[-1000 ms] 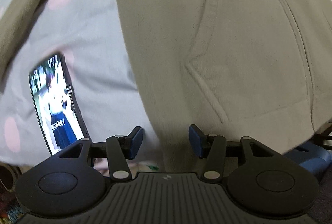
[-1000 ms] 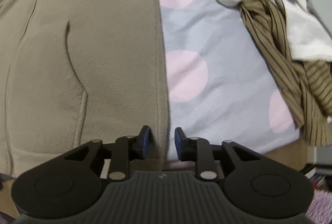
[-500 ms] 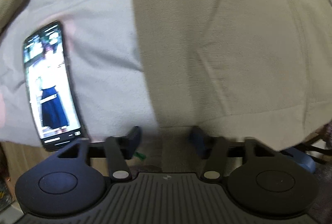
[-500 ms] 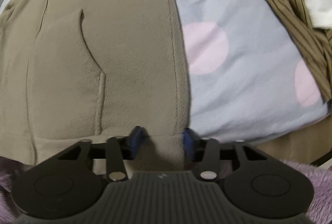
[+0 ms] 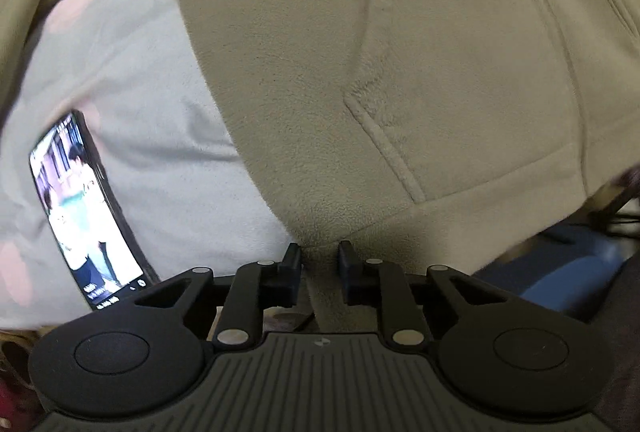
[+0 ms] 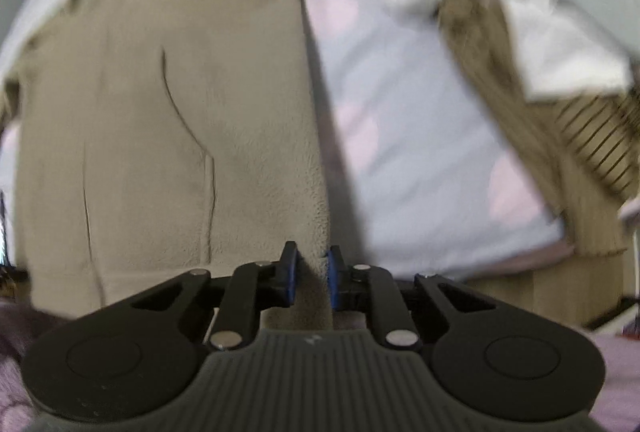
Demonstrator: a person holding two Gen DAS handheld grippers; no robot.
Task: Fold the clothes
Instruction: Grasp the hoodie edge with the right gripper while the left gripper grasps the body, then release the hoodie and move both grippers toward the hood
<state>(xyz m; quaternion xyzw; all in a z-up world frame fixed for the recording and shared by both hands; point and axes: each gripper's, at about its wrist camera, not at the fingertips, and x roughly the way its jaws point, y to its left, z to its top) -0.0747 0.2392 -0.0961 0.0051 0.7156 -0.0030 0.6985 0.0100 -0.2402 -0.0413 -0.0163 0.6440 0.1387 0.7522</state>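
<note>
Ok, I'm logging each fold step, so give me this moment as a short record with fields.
garment: beige fleece jacket, spread flat on dotted grey blanket
left gripper: jaws closing on the jacket's hem corner
right gripper: jaws closing on the hem at the other bottom corner
nearby: lit phone on the blanket beside the jacket
other clothes: striped brown top and white items, heaped aside
fold: not yet made

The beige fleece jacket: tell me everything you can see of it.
The beige fleece jacket is a fuzzy, soft-looking garment spread flat, front up, on a pale grey bedcover with pink dots. It shows a slanted welt pocket on each side and a stitched hem band. Its bottom hem reaches the bed's near edge, where the left gripper and right gripper are each closing on a hem corner, fabric between the jaws.
</note>
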